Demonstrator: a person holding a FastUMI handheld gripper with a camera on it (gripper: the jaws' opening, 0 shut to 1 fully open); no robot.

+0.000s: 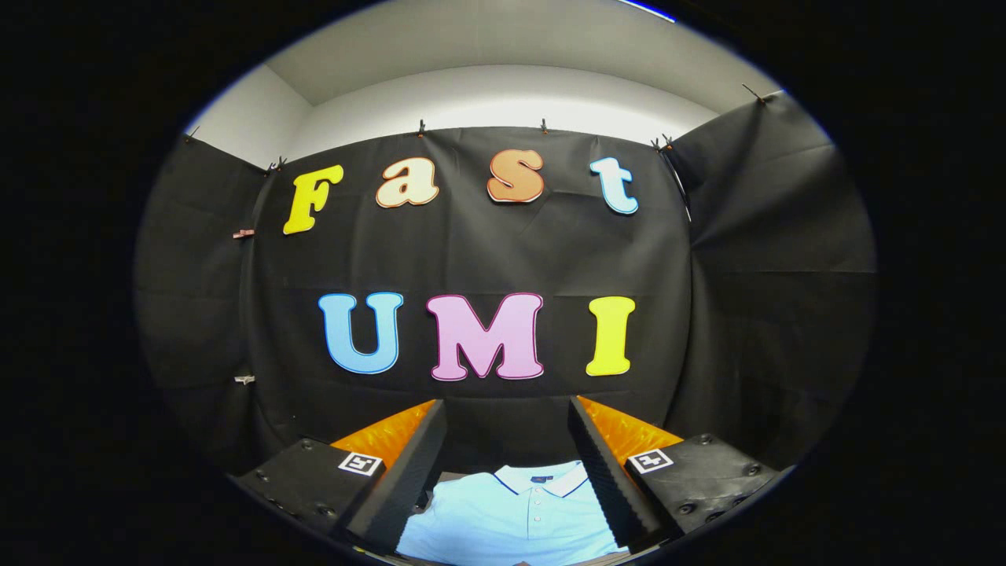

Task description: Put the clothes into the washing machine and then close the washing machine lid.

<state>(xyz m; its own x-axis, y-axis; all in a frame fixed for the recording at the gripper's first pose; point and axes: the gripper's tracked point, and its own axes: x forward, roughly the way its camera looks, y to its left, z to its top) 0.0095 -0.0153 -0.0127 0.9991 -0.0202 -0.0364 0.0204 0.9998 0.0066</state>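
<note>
Pale-blue polo shirt (515, 515) lies folded flat below and between the fingers of the hand-held gripper (507, 464), collar pointing away. Fingers stand wide apart, empty, hovering above it.

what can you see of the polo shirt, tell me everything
The polo shirt is light blue, with a white collar edged by a thin dark line, a short buttoned placket and a small dark tag inside the neck. It looks like soft knit fabric. It lies flat and folded, front up, collar towards the booth wall, seen in the gap between the fingers of the open gripper. Neither finger touches it. What it lies on cannot be made out.
</note>
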